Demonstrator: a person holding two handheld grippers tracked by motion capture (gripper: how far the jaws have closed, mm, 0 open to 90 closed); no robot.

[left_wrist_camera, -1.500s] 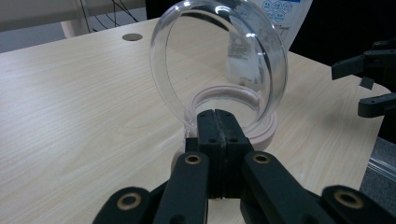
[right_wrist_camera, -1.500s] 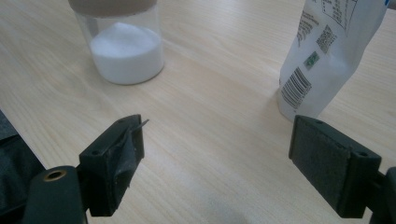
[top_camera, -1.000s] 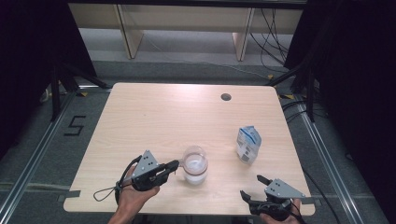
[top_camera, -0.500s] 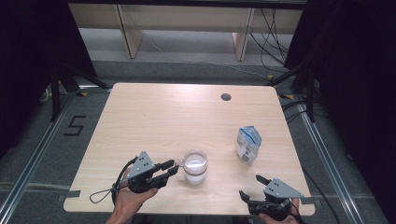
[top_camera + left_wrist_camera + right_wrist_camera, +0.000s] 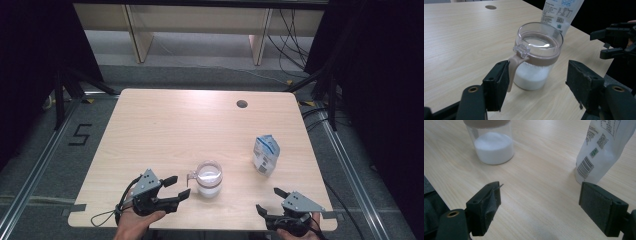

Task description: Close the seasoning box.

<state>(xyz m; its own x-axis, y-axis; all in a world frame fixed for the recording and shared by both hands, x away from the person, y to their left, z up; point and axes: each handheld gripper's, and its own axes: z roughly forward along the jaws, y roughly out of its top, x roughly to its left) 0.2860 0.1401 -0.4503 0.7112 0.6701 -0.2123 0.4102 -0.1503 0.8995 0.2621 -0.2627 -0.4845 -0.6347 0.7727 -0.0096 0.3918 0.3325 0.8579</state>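
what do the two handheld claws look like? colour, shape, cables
Both the left claw and the right claw are black, each with two blocky jaws faced with flat dark pads. Each carries a grey three-cornered plate on top. A black cable loops from the left one.

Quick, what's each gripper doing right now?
Left gripper: open, jaws just been opening, jar between them, not gripped.
Right gripper: open, holding nothing.
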